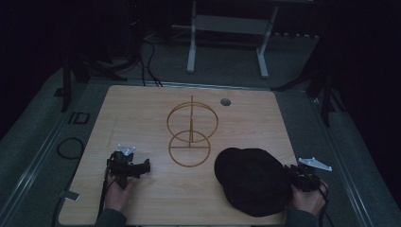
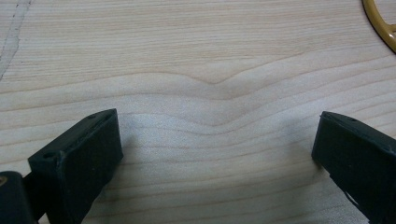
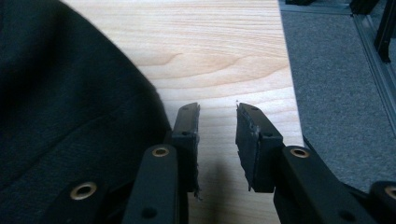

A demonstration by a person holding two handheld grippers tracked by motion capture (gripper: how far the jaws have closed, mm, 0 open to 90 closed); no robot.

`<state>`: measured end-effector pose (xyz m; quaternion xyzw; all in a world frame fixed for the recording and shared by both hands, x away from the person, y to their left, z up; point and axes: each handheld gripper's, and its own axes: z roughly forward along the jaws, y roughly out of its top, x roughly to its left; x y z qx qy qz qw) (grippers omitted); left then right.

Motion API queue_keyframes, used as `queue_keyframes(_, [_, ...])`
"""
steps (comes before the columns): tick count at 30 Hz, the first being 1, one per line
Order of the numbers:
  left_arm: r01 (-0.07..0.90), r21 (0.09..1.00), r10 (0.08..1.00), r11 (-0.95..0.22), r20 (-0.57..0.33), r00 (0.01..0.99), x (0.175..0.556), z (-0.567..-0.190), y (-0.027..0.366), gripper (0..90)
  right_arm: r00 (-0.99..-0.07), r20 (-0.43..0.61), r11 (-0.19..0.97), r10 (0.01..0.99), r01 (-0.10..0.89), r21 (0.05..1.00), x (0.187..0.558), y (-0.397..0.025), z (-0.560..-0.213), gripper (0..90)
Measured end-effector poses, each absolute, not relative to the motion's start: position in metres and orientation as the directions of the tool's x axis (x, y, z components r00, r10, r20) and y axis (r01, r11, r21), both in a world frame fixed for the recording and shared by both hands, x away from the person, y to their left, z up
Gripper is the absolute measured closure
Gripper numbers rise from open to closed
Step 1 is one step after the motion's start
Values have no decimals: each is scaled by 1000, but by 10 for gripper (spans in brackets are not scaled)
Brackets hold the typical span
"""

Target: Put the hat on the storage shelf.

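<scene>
A black hat [image 1: 253, 180], round and soft with a matte woven surface, lies on the near right part of the wooden table [image 1: 142, 109]. Beyond it, near the table's middle, stands a gold wire stand [image 1: 191, 135]: a flat ring on the tabletop, an upright rod, and a second ring held vertically on that rod. A small round grommet [image 1: 225, 101] sits near the far edge.

In the high view, the left gripper [image 1: 142, 166] rests on the near left of the table, held by the left hand [image 1: 119, 187], well apart from the hat. The right gripper [image 1: 291, 174] sits at the hat's right side, held by the right hand [image 1: 309, 198] at the table's right edge.

The left gripper view shows its jaws spread wide over bare wood grain, with nothing between them; an arc of the stand's ring [image 2: 380, 25] enters at the upper right. The right gripper view shows its jaws parted by a narrow gap, empty, the hat's fabric [image 3: 60, 116] lying just beside the left jaw; whether they touch cannot be told.

Open tabletop spans the near centre between the two grippers and the far left. Grey carpeted floor [image 3: 336, 93] lies just past the right edge.
</scene>
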<state>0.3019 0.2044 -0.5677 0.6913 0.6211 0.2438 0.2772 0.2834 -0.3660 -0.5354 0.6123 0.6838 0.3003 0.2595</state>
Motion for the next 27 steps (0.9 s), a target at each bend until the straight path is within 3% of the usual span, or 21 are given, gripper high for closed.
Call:
queue_keyframes(16, [723, 686, 994, -75, -7, 109, 302, -568, 204, 12, -214, -19, 166, 977, 695, 700, 278, -354, -504, 660])
queue_keyframes(27, [723, 686, 994, -75, -7, 110, 302, -568, 204, 12, -305, -17, 229, 952, 676, 700, 275, -324, -482, 618])
